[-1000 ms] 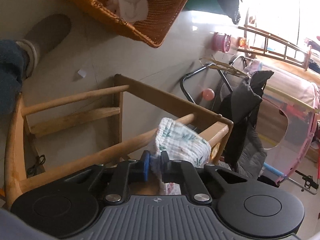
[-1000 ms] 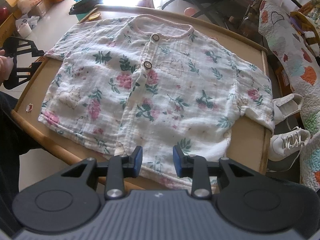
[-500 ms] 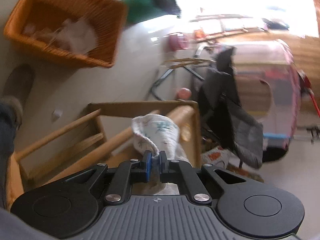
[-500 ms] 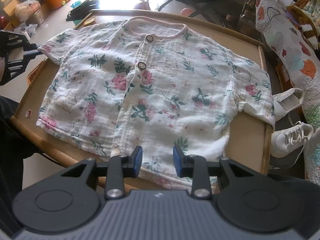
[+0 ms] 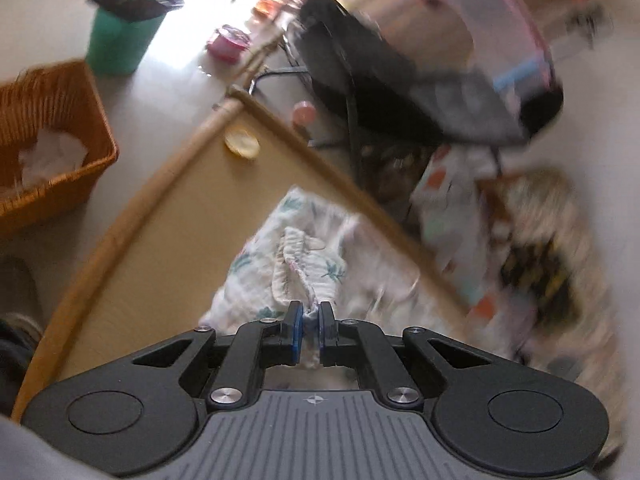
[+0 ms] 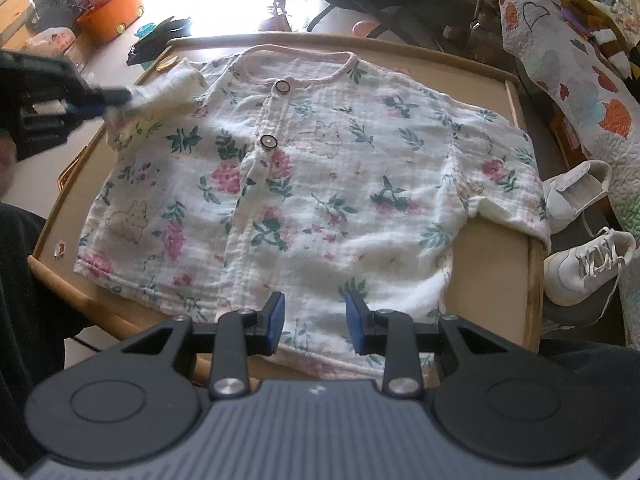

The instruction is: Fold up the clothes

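A wooden tabletop (image 6: 492,288) with a raised rim carries a floral shirt (image 6: 320,184), spread flat with its buttoned front up and neckline at the far edge. The left hand-held gripper (image 5: 308,322) pinches the cuff of one sleeve (image 6: 168,88), lifted off the tabletop at the far left corner. The right hand-held gripper (image 6: 315,322) hovers with jaws spread over the shirt's near hem, holding nothing. Two white sneakers (image 6: 584,264) sit on the floor beside the tabletop.

No readable text anywhere.

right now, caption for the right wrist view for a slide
Left gripper lifts the floral shirt's sleeve; right gripper open over the hem.
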A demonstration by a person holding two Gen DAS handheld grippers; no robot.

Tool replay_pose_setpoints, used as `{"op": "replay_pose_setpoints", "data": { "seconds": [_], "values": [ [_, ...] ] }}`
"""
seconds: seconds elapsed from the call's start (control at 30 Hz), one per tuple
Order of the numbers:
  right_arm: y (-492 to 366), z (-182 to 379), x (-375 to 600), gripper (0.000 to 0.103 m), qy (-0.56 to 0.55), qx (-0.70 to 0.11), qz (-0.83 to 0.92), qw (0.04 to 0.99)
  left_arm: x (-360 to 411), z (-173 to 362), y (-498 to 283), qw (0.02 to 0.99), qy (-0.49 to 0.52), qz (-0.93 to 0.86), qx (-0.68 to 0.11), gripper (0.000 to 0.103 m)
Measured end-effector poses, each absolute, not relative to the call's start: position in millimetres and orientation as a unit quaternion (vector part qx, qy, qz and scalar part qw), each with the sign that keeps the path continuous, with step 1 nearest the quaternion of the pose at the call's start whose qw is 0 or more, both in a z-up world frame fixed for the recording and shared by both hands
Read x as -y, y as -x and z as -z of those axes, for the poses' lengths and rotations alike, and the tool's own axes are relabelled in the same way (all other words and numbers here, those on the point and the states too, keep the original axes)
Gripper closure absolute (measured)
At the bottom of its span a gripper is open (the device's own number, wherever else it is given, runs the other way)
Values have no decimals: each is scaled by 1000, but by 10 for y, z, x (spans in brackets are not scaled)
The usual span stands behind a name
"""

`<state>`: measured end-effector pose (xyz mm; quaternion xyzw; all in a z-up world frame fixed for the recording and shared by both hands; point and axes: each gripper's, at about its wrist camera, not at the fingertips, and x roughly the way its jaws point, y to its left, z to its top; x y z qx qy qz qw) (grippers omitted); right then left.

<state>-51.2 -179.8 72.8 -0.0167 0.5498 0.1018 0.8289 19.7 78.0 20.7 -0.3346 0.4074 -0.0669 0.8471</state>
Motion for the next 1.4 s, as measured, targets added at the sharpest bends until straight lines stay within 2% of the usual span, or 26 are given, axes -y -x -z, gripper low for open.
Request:
{"op": "replay_pose_setpoints", "data": {
  "seconds": [0.17,0.3,0.67,0.97,1.0,1.07,1.1,1.4],
  "values": [
    [516,-692,1832,70,8,-552,-99,828,-616,-122,-180,862,247,61,-439,93],
    [516,-669,1879,70,1,-553,-94,828,-521,-137,-156,875,164,77,-448,86],
    [512,-652,2061,70,-23,-549,-75,832,-101,-437,-43,893,-2,147,-425,86],
    [525,-603,2109,70,-31,-556,-78,827,76,-392,15,879,23,167,-447,84],
    [530,-595,2113,70,-31,-557,-78,826,93,-379,24,878,25,169,-447,81],
    [537,-580,2123,70,-33,-559,-78,825,131,-327,19,877,44,175,-446,59],
    [540,-573,2128,70,-34,-560,-77,824,150,-302,15,876,55,177,-445,56],
    [457,-695,2398,70,-62,-538,-50,839,188,-175,110,855,85,143,-491,54]
  ]
}}
